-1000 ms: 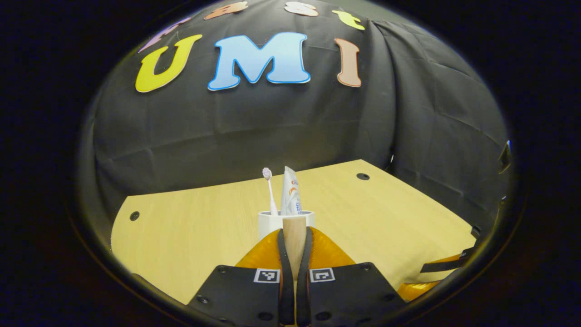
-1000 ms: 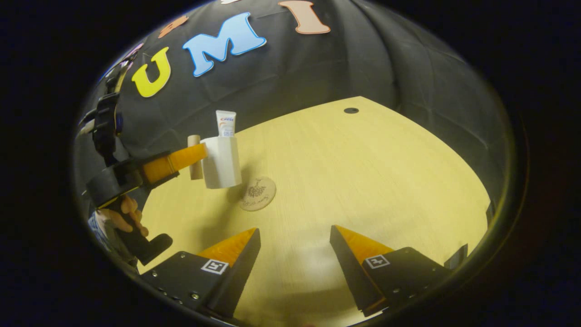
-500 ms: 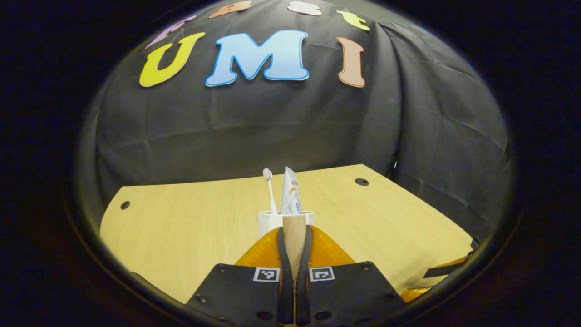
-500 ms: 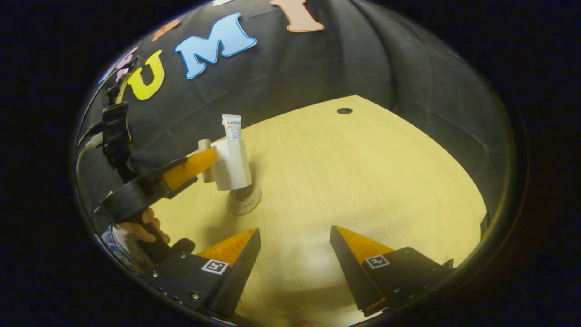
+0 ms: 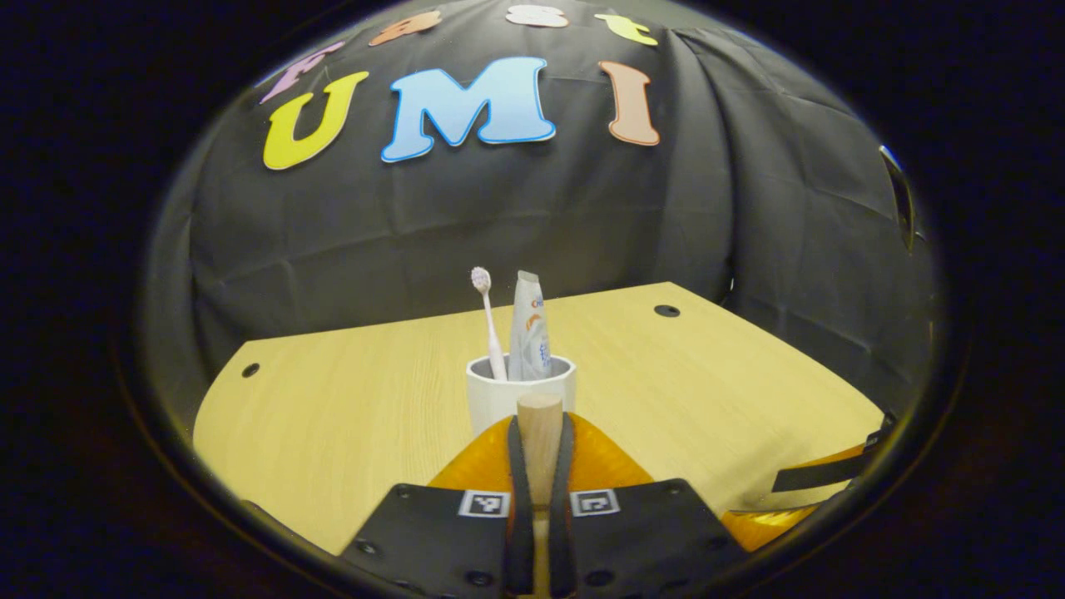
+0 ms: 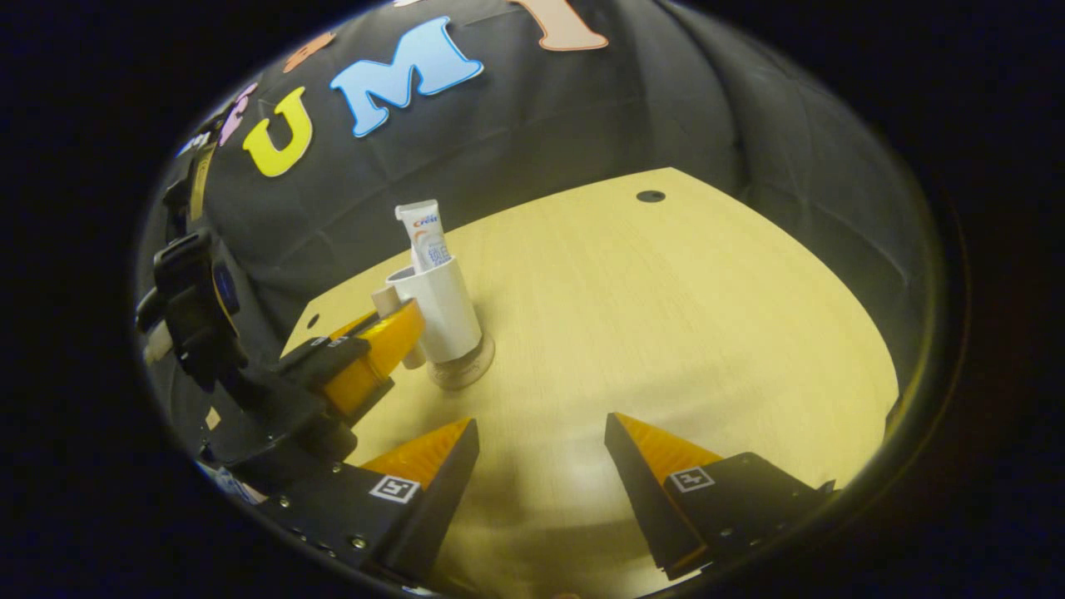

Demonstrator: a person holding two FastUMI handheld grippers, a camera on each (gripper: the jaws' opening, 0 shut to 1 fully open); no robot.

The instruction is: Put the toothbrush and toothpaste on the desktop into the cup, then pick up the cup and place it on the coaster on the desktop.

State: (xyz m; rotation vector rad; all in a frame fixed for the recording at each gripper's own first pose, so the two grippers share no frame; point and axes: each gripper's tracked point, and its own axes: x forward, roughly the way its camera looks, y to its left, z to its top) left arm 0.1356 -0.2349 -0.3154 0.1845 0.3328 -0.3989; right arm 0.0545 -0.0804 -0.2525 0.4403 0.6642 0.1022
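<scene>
Right gripper view is showing the white cup [image 6: 441,312], holding toothpaste [image 6: 423,235] and toothbrush [image 5: 487,320], now sitting on the round coaster [image 6: 466,370] rather than hanging beside it as a second ago. The left gripper [image 6: 391,333] is still pinching the cup's wooden handle [image 5: 539,437]; full contact is probably made. The right gripper [image 6: 541,441] is hovering nearby, jaws spread. Release looks next.

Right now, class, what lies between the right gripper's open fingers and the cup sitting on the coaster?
In the right gripper view, only bare desktop lies between the right gripper and the cup on its coaster; the left gripper holds the cup's handle from the other side.
</scene>
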